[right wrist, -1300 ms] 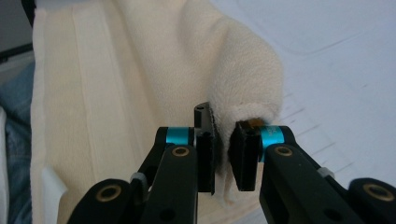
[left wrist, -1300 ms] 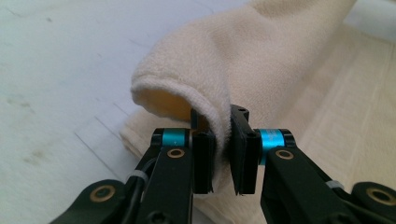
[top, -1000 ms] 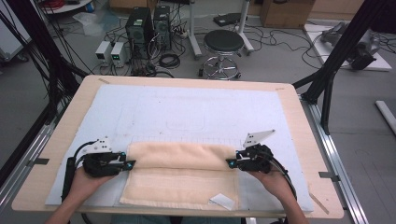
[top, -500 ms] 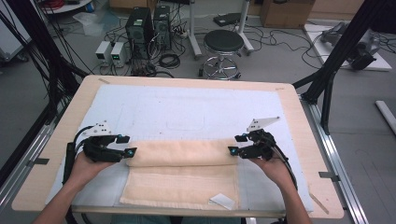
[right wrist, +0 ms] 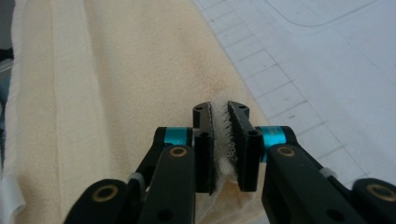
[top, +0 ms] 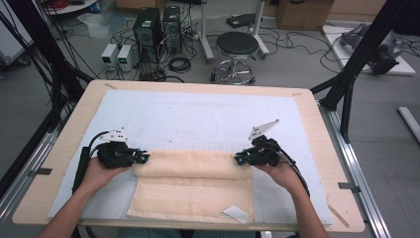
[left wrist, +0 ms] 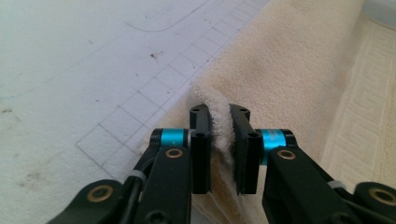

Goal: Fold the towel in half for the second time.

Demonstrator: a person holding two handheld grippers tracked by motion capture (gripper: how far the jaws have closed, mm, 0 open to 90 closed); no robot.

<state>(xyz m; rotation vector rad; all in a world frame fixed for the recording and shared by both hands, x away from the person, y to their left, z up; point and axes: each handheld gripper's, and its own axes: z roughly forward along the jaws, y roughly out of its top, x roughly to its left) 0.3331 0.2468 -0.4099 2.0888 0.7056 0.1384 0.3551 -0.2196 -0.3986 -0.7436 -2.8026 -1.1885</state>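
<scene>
Holding the towel (top: 193,186) by the two ends of its folded edge, we have both grippers clamped on cloth. Each hand-held gripper has just been closing: the left hand-held gripper (left wrist: 219,116) pinches a thick tuft of pile between nearly shut jaws, and the right hand-held gripper (right wrist: 220,112) bites the opposite corner the same way. The towel lies at the near side of the surface (top: 64,148), on a white mat (top: 198,114), its near part flat and bearing a small white tag (top: 235,213). We judge it light, soft and limp: it will sag between the grips, so both corners should travel together, held deep enough that the pile cannot slip out. Farther off stands a stool (top: 237,49) on the floor. We see no containers.
</scene>
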